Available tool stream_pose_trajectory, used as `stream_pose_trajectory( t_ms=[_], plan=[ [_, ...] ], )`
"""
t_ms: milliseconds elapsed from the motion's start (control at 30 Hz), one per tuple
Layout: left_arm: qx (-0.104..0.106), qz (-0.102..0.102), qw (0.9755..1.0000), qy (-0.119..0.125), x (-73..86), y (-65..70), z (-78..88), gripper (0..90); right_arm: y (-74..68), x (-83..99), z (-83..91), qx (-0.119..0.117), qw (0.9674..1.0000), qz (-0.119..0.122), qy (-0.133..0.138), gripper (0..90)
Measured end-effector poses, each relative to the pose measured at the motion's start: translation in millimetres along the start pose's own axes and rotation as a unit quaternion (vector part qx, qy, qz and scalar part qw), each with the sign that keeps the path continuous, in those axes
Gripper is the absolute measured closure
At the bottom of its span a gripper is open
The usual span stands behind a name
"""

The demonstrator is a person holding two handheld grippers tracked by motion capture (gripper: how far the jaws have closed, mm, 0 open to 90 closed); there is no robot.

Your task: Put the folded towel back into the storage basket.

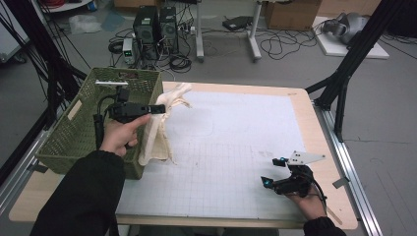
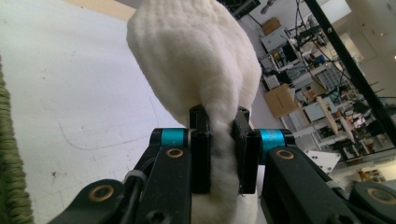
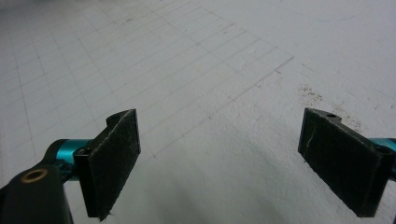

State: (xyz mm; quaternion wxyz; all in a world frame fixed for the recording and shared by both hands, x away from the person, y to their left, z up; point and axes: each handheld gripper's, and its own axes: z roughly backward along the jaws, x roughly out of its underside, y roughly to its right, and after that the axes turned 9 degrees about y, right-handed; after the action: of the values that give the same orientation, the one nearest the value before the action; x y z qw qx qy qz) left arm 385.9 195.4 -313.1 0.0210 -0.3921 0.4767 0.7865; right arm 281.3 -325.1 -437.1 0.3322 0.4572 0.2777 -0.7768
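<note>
In the high view, the cream fleece cloth (image 1: 158,129) is held up by the left gripper (image 1: 160,108) beside the green basket (image 1: 74,132), at ten o'clock on the surface (image 1: 236,162). In the left gripper view, the cloth (image 2: 196,60) is clamped between the jaws. In the right gripper view, the right gripper (image 3: 219,163) is seen wide open, nothing between its jaws, above the gridded mat (image 3: 187,60).

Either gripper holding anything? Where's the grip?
The left gripper pinches a cream fuzzy cloth at a bunched fold near its top, beside the green basket. Right gripper open, empty.

A white gridded mat (image 1: 236,162) covered the wooden worktop (image 1: 322,147), while beyond it two black computer towers (image 1: 156,27) and tangled cables (image 1: 282,46) sat on the floor.
</note>
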Motion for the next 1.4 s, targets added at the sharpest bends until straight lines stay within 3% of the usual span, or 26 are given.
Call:
stream_pose_trajectory(
  t_ms=[167, 367, 700, 1100, 1400],
  plan=[
    [0.001, 0.015, 0.9998, 0.017, -7.9, -0.5, 10.4, 79.9, -0.1, 0.0, -0.8, 0.0, 1.0, 0.0, -0.001, 12.2],
    [-0.007, 0.013, 0.9992, 0.036, -21.5, -0.6, 28.3, 79.9, 0.2, 0.2, -3.0, -0.001, 1.0, 0.001, -0.003, 12.2],
    [-0.026, 0.019, 0.9974, 0.065, -35.5, -14.9, 62.2, 79.9, 0.5, 0.6, -5.7, -0.002, 1.0, 0.002, -0.007, 12.2],
    [-0.07, 0.023, 0.9941, 0.079, -48.5, -37.5, 99.7, 79.9, 0.4, 1.7, -8.0, -0.003, 0.9999, 0.001, -0.013, 12.2],
    [-0.094, 0.021, 0.9929, 0.07, -49.9, -50.6, 113.4, 79.9, 1.4, 3.4, -9.9, -0.003, 0.9998, -0.003, -0.017, 12.2]
  ],
)
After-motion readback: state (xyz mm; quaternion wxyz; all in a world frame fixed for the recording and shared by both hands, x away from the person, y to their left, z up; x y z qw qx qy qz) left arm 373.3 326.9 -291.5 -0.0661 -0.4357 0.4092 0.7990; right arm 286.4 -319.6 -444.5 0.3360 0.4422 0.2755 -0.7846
